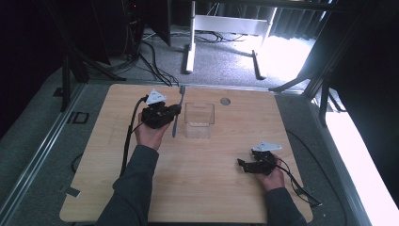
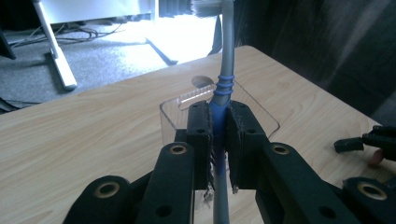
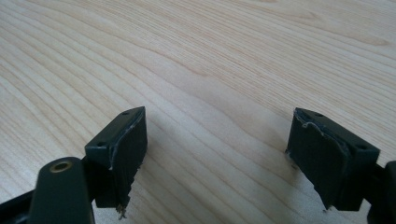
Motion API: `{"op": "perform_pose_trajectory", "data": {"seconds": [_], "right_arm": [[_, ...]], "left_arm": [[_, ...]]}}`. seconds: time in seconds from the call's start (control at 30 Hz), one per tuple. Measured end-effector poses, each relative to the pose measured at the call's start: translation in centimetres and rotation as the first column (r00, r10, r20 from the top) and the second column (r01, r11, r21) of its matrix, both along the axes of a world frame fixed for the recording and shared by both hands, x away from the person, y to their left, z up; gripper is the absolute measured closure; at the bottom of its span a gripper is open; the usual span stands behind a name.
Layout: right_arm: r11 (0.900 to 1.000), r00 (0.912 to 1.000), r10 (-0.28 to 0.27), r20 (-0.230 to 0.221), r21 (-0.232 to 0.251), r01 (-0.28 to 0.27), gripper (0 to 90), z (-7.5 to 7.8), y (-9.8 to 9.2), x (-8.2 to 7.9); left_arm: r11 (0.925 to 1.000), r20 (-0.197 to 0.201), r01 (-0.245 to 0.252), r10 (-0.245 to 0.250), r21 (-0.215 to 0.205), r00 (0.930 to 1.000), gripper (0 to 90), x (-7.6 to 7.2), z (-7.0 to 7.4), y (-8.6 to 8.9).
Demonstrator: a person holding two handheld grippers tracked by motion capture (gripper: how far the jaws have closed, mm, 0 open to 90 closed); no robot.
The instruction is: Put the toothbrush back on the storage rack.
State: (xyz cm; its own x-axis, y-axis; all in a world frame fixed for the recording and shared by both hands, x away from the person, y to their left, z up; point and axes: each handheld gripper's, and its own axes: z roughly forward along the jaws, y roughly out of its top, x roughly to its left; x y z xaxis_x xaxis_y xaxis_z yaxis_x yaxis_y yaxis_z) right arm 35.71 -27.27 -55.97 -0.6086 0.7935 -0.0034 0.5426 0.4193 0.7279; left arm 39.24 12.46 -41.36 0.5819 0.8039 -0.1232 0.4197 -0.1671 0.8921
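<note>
My left gripper (image 1: 175,112) (image 2: 219,140) is shut on a grey toothbrush (image 1: 179,109) (image 2: 226,60) with a blue grip, clamping it at the blue part. The brush stands about upright between the pads, bristle head at the top, just left of a clear plastic box (image 1: 199,120) (image 2: 198,100) near the middle of the wooden table (image 1: 202,183). The box looks empty. My right gripper (image 1: 241,164) (image 3: 217,154) rests low at the front right of the table, open, with only bare wood between its pads.
A small round hole (image 1: 225,101) sits in the tabletop behind the box. Cables trail from both grippers over the table. Beyond the far edge are a white desk frame (image 1: 226,33) and floor cables.
</note>
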Motion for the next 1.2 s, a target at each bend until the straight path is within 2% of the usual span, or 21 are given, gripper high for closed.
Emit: {"op": "perform_pose_trajectory", "data": {"seconds": [0.5, 0.77, 1.2], "right_arm": [[1.000, 1.0000, 0.001, 0.000, -0.001, -0.001, 19.6, 0.0, 0.0, 0.0], [1.000, 1.0000, 0.001, 0.000, -0.001, -0.001, 19.6, 0.0, 0.0, 0.0], [1.000, 1.0000, 0.001, 0.000, -0.002, -0.001, 19.6, 0.0, 0.0, 0.0]], "left_arm": [[0.9977, 0.043, -0.008, 0.011, -0.068, 0.9990, 80.4, 0.6, 0.2, -0.7], [0.9953, 0.052, -0.013, 0.018, -0.096, 0.9985, 80.4, 1.0, 0.0, -1.2], [0.9889, 0.067, -0.023, 0.033, -0.147, 0.9972, 80.4, 1.4, -0.1, -1.0]]}}
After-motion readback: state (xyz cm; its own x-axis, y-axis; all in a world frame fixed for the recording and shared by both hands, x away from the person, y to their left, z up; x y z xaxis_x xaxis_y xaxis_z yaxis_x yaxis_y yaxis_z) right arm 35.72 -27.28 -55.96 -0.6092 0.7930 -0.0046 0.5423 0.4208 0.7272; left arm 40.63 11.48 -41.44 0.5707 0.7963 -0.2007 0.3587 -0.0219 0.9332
